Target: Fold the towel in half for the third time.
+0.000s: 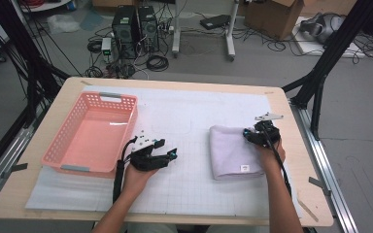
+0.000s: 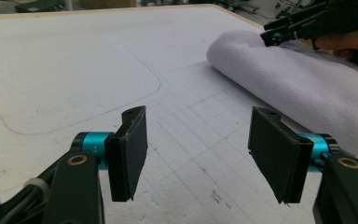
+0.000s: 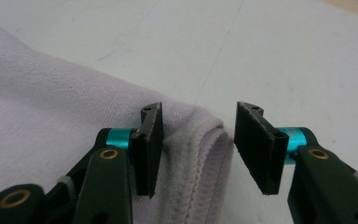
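A folded pale lilac towel [image 1: 233,150] lies on the right half of the white gridded mat [image 1: 199,187]. My right gripper [image 1: 247,135] sits at the towel's far right corner, open. In the right gripper view the towel's stitched folded edge [image 3: 200,154] lies between the jaws of that gripper [image 3: 200,144]; one pad touches the cloth and the other stands apart from it. My left gripper [image 1: 167,148] rests low over the mat beside the basket, open with nothing in it [image 2: 198,154]. From the left gripper view, the towel [image 2: 298,88] lies ahead at the right with the right gripper [image 2: 272,37] at its far end.
A pink plastic basket [image 1: 110,95] with nothing in it stands at the left of the mat, close to my left hand. The wooden table edge [image 1: 291,131] runs just right of the towel. Beyond the table are cables, computer towers and boxes on the floor.
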Demonstrator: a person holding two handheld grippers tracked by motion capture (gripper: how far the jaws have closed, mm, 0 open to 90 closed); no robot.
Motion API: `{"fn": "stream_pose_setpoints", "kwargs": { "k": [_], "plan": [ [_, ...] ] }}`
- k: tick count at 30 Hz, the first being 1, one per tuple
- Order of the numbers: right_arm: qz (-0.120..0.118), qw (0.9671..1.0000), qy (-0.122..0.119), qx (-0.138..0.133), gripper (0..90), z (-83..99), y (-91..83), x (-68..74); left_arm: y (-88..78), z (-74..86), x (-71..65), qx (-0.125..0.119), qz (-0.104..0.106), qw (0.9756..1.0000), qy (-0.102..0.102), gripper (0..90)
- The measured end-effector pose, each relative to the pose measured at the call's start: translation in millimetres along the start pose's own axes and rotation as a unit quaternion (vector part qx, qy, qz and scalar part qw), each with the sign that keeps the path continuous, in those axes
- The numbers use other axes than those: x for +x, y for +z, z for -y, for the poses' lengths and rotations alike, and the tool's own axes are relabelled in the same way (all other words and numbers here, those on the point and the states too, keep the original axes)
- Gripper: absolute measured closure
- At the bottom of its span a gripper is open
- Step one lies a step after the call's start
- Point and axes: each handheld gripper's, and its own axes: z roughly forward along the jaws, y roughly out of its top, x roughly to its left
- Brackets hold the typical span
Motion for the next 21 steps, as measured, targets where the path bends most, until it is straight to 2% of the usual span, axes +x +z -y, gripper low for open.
{"fn": "stream_pose_setpoints", "kwargs": {
  "k": [2, 5, 6, 7, 8, 9, 10, 11, 13, 16, 19, 21],
  "plan": [
    [-0.007, 0.9999, 0.007, -0.003, 49.2, 0.0, -5.4, -3.3, 0.6, 0.4, -0.6, 0.0, 0.004, 1.0, -0.004, 37.7],
    [-0.012, 0.9997, -0.003, -0.021, 49.9, 1.5, -18.5, -7.5, 1.8, 0.6, -1.5, -0.001, 0.007, 1.0, -0.002, 36.9],
    [-0.023, 0.9992, 0.002, -0.032, 50.5, 3.4, -26.7, -9.7, 1.9, 0.6, -1.5, -0.001, 0.007, 1.0, -0.001, 36.1],
    [-0.047, 0.9979, 0.001, -0.043, 50.4, 9.6, -41.9, -10.4, 1.9, 0.6, -1.4, -0.001, 0.007, 1.0, -0.001, 35.8],
    [-0.047, 0.9979, 0.001, -0.043, 50.4, 9.6, -41.9, -10.4, 1.5, 0.5, -1.2, -0.001, 0.006, 1.0, -0.001, 35.8],
    [-0.056, 0.9974, -0.006, -0.044, 50.0, 14.8, -48.3, -8.7, 1.0, 0.3, -0.9, -0.001, 0.005, 1.0, 0.0, 35.7],
    [-0.069, 0.9965, -0.019, -0.042, 48.9, 27.5, -59.0, -3.6, 0.5, 0.2, -0.8, -0.004, 0.004, 1.0, -0.001, 35.5],
    [-0.073, 0.9962, -0.023, -0.042, 48.8, 34.3, -64.1, -1.3, 0.1, -0.1, -0.5, -0.006, 0.004, 1.0, -0.003, 35.4],
    [-0.084, 0.9952, -0.018, -0.047, 48.8, 47.4, -71.9, 0.7, -0.4, -0.3, 0.4, -0.006, 0.003, 1.0, 0.0, 34.8],
    [-0.075, 0.9964, -0.028, -0.028, 49.6, 64.4, -78.1, 2.4, -0.3, -0.4, -0.2, -0.006, 0.001, 1.0, -0.002, 30.6],
    [-0.073, 0.9968, -0.011, -0.03, 51.1, 76.5, -82.2, -1.3, -0.6, -0.6, 0.2, -0.006, -0.009, 0.9999, -0.011, 25.9],
    [-0.071, 0.9968, -0.007, -0.036, 50.6, 80.8, -86.4, -2.5, -0.9, -0.3, 0.6, -0.006, -0.008, 0.9999, -0.009, 25.0]
  ]
}}
